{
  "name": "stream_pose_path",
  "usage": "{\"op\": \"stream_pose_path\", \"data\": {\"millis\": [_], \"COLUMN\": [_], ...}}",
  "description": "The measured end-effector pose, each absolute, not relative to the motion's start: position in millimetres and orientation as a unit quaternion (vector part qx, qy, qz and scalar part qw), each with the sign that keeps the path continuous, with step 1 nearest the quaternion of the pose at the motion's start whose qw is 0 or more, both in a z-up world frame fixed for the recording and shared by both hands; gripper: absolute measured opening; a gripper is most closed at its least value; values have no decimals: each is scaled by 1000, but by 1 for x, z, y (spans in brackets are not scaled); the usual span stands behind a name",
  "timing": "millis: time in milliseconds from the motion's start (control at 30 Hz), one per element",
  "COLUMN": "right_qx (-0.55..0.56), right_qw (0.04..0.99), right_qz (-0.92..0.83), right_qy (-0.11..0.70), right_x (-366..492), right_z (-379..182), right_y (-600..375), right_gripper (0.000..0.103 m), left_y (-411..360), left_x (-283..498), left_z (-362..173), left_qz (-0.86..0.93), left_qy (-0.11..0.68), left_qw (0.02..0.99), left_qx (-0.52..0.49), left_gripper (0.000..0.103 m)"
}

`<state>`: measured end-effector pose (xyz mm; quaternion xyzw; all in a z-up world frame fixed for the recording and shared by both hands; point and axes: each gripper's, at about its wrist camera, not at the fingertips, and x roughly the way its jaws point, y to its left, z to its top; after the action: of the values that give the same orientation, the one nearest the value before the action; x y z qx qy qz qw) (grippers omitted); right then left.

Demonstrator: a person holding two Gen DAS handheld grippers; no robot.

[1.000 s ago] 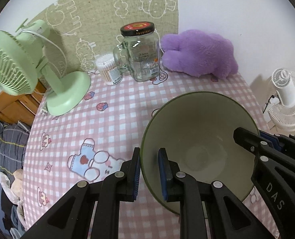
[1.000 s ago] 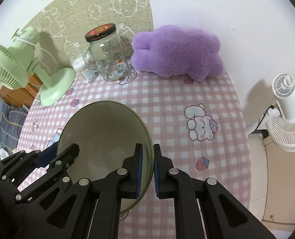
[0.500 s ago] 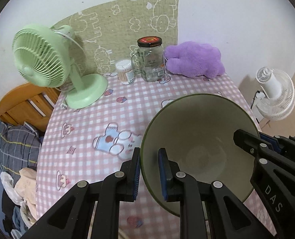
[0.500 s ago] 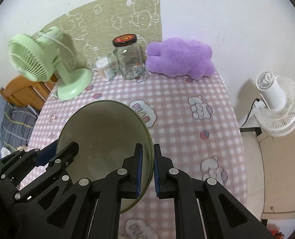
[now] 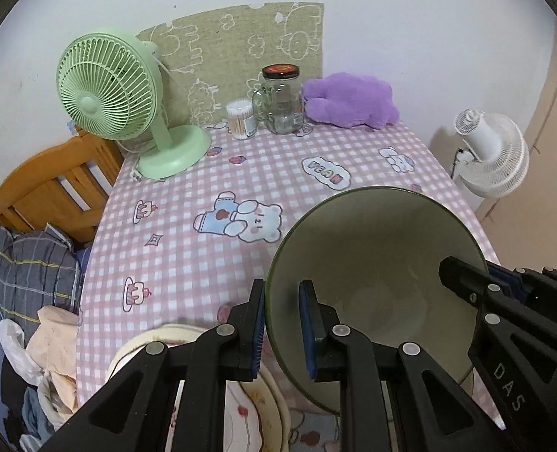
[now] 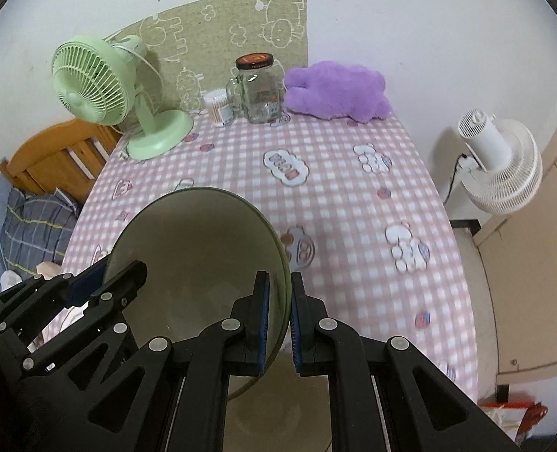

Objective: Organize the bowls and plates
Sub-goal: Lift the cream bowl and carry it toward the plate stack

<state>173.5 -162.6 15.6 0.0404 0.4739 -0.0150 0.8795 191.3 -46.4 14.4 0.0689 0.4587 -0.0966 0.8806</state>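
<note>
Green-rimmed and pale inside, the bowl is pinched at opposite sides of its rim by both grippers and hangs above the desk. The left gripper has its jaws closed on the bowl's left wall, one blue pad outside and one inside; the right gripper has its jaws closed the same way on the right wall. Each gripper shows at the far edge of the other's view, clamped on the rim across the bowl. Just below and left of the left jaws lies a cream plate with a red printed pattern, partly hidden by the gripper's frame. Beyond the jaws spreads the pink checked tablecloth with cartoon bears and cupcakes. Well ahead, at the far end of the desk against the wall, a glass jar with a black and red lid stands between a tub of cotton swabs on its left and a purple plush toy on its right. Farther left stands a green desk fan. Off the desk to the right of the jaws is a white fan; to the left are a wooden bed frame and a heap of clothes.
</note>
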Motion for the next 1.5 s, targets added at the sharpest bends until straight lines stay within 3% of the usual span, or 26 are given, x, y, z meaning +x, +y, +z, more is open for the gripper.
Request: {"op": "stream_pose_path", "data": {"millis": [633, 1500], "right_qx": [44, -21], "right_qw": [876, 823], "right_qz": [-43, 16], "right_qy": [479, 568], "right_x": [109, 133], "right_z": [10, -34], "right_y": [-181, -177], "right_gripper": [13, 13], "left_y": [-69, -70], "left_x": [130, 139], "left_z": [-6, -52], "left_qz": [-126, -72], "left_qy": [475, 548], "left_qw": [869, 833], "left_qx": [65, 20], "left_gripper": [15, 15]}}
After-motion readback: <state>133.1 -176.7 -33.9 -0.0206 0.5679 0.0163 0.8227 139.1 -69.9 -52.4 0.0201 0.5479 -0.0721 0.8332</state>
